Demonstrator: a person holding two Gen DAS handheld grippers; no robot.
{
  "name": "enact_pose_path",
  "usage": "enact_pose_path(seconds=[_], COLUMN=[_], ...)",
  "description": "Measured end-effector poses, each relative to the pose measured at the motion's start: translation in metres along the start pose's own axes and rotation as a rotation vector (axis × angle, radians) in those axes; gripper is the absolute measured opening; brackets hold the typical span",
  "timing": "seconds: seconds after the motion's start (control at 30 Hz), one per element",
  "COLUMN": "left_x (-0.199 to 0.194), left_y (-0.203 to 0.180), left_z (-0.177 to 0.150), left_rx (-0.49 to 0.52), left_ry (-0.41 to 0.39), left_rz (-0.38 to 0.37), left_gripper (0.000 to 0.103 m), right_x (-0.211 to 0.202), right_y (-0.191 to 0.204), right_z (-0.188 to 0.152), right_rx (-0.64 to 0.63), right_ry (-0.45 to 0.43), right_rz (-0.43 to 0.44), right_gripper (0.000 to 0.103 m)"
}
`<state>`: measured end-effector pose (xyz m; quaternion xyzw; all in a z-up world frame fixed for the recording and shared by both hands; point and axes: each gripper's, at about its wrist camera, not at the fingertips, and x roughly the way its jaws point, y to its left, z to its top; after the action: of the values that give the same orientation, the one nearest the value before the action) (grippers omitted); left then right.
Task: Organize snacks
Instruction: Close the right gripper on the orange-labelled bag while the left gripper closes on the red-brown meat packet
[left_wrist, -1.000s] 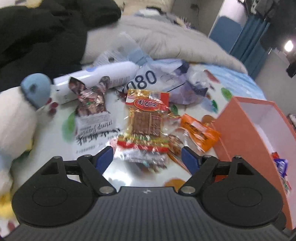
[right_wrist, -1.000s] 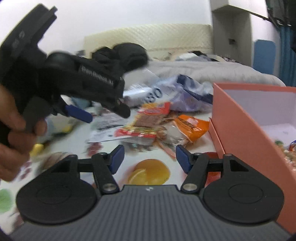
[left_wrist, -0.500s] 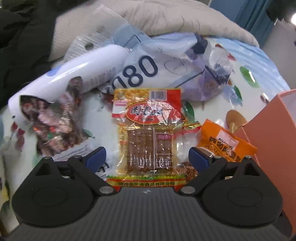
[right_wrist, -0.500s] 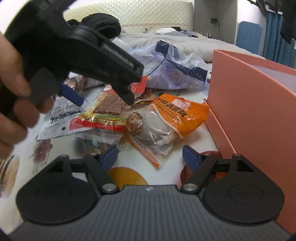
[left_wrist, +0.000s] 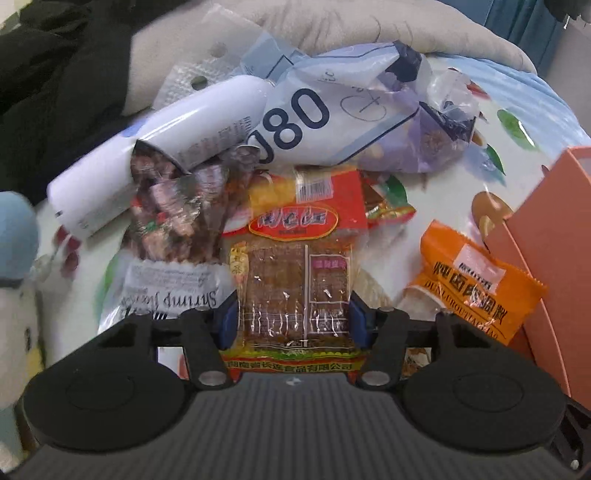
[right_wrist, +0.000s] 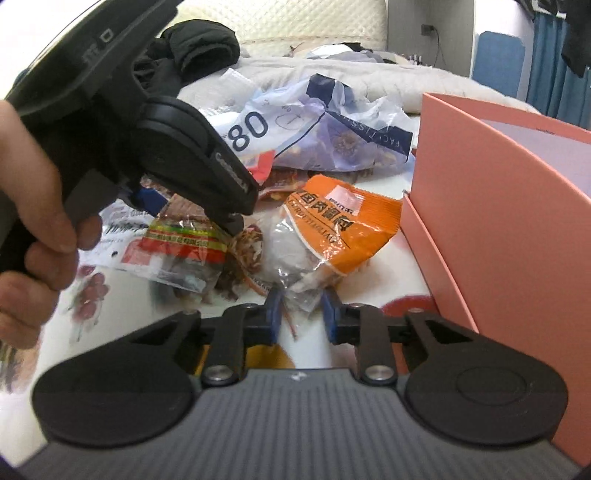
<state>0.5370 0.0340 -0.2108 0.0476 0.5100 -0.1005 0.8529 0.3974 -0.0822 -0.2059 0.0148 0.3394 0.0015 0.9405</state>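
Note:
My left gripper (left_wrist: 293, 321) is shut on the red and yellow dried tofu packet (left_wrist: 295, 273), its pads pressing both sides of the packet's near end; it also shows in the right wrist view (right_wrist: 181, 240). My right gripper (right_wrist: 301, 319) is closed on the clear near end of the orange snack packet (right_wrist: 343, 225), which also shows in the left wrist view (left_wrist: 476, 291). The left gripper body (right_wrist: 147, 147) fills the left of the right wrist view. The orange box (right_wrist: 498, 221) stands at the right.
A shrimp flavour packet (left_wrist: 173, 236) lies left of the tofu packet. A white bottle (left_wrist: 159, 155) and a blue-white plastic bag marked 80 (left_wrist: 332, 114) lie behind. A plush toy (left_wrist: 14, 258) is at the left. Grey bedding (left_wrist: 332, 29) lies beyond.
Both grippers moved forward and closed: the left onto the tofu packet, the right onto the orange packet's end.

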Motion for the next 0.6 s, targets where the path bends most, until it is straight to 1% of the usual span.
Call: enact_pose_path(seconds=[0.07,0.13,0.2,0.3,0.4,0.5,0.6], left_x=[-0.014,-0.031,-0.046,-0.069,-0.091,-0.106,-0.124], left_y=[0.001,0.001,0.0,-0.002,-0.001,0.003,0.001], left_z=[-0.007,-0.018,-0.031,-0.054,-0.082,-0.108,-0.137], left_rx=[-0.019,-0.053,-0.066,-0.096,-0.135,-0.188,-0.218], left_ry=[-0.015,-0.031,-0.042,-0.053,-0.066,-0.063,-0.061], left_rz=[0.009,0.006,0.012,0.007,-0.011,-0.011,-0.013], left_gripper=[0.062,0.062,0.062,0.062,0.062,0.062,0.062], right_x=[-0.01,-0.023,-0.035,-0.055,-0.079,-0.102,-0.125], right_y=[0.001,0.002,0.005,0.007,0.004,0.0,-0.001], right_z=[-0.003,-0.008,-0.015,-0.028,-0.041,-0.054,-0.068], right_rx=[-0.013,-0.032,-0.05,-0.079,-0.09,-0.102,-0.153], right_ry=[0.005,0.002,0.004,0.01,0.037,0.063,0.067], right_rz=[0.011,0.022,0.035,0.055,0.092,0.121,0.146], right_gripper=[0.022,0.021,0.021,0.02,0.02,0.02,0.02])
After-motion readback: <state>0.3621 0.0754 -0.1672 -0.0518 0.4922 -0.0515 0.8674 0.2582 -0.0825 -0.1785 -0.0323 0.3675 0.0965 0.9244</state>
